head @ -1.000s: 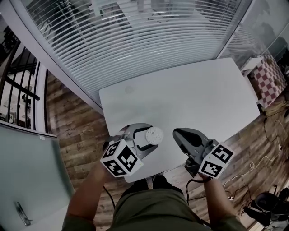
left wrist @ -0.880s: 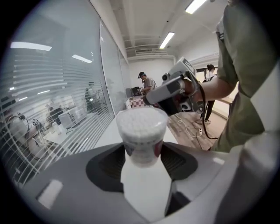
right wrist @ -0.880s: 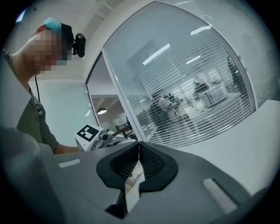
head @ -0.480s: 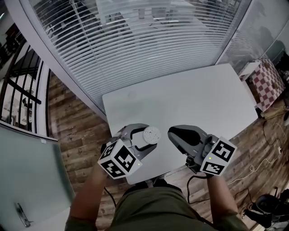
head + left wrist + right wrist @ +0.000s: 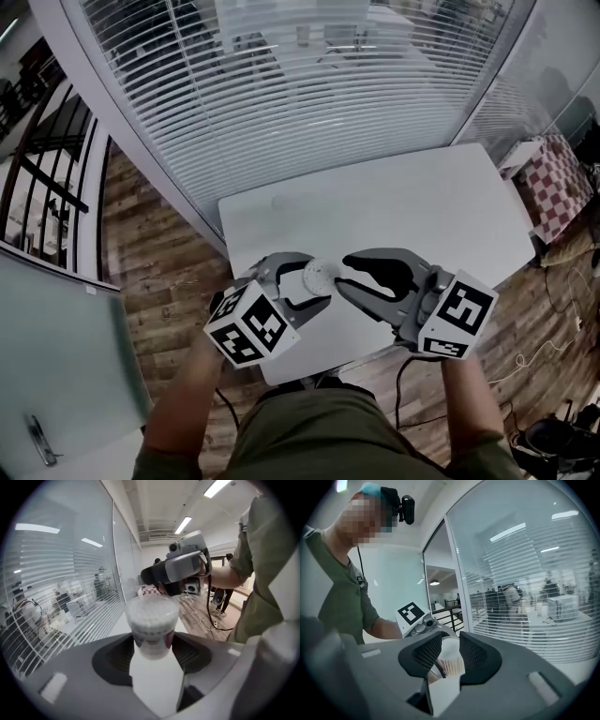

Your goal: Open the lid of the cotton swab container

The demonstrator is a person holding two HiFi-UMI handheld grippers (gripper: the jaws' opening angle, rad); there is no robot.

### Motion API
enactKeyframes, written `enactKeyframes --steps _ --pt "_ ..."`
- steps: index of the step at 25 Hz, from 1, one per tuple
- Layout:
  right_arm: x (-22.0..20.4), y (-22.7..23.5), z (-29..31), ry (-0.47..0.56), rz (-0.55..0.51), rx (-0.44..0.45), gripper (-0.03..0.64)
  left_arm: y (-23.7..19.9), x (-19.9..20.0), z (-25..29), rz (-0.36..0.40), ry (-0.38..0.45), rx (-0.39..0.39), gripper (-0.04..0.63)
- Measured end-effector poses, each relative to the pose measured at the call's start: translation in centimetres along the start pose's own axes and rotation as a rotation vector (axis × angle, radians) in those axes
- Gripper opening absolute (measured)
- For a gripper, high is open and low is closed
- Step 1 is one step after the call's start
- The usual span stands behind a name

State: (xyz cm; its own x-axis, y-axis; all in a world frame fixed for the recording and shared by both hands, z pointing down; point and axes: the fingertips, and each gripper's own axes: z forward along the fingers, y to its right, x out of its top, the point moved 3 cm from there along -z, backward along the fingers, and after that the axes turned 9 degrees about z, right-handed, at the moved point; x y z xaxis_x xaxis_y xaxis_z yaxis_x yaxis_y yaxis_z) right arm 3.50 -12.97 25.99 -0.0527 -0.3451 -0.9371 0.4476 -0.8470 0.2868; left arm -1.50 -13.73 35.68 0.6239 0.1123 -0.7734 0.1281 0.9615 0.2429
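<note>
A clear round cotton swab container (image 5: 319, 277) with a white lid stands upright at the near edge of the white table (image 5: 412, 206). My left gripper (image 5: 302, 283) is shut on its lower body, and the swab-filled top (image 5: 151, 620) rises above the jaws. My right gripper (image 5: 349, 274) sits just right of the container, tips close to the lid. Its jaws are opening, and nothing is pressed between them. Through their gap the container (image 5: 449, 662) shows just beyond the tips. The right gripper (image 5: 176, 569) also shows behind the container in the left gripper view.
A glass wall with white blinds (image 5: 281, 103) runs along the table's far side. Wood floor (image 5: 159, 272) lies to the left. A red checked object (image 5: 562, 164) sits at the right, and cables (image 5: 553, 337) lie on the floor there.
The right gripper has moved left, up to the container, and its jaws have parted. The left gripper still holds the container in about the same spot.
</note>
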Motion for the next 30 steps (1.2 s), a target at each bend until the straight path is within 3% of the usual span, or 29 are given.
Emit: enactKeyframes --steps 10,15,30 --pt "0.3 -1.3 2.4 -0.167 -0.166 0.057 0.24 -0.2 0.3 -0.4 0.007 -0.02 -0.025 0.259" --pt "0.2 -1.7 3.4 -0.232 -0.207 0.076 0.277 -0.1 0.7 -0.7 0.017 -0.012 -0.038 0.259" --pt "-1.3 -1.8 5.1 -0.262 -0.168 0.085 0.281 0.6 0.9 -0.9 0.022 -0.017 -0.039 0.259"
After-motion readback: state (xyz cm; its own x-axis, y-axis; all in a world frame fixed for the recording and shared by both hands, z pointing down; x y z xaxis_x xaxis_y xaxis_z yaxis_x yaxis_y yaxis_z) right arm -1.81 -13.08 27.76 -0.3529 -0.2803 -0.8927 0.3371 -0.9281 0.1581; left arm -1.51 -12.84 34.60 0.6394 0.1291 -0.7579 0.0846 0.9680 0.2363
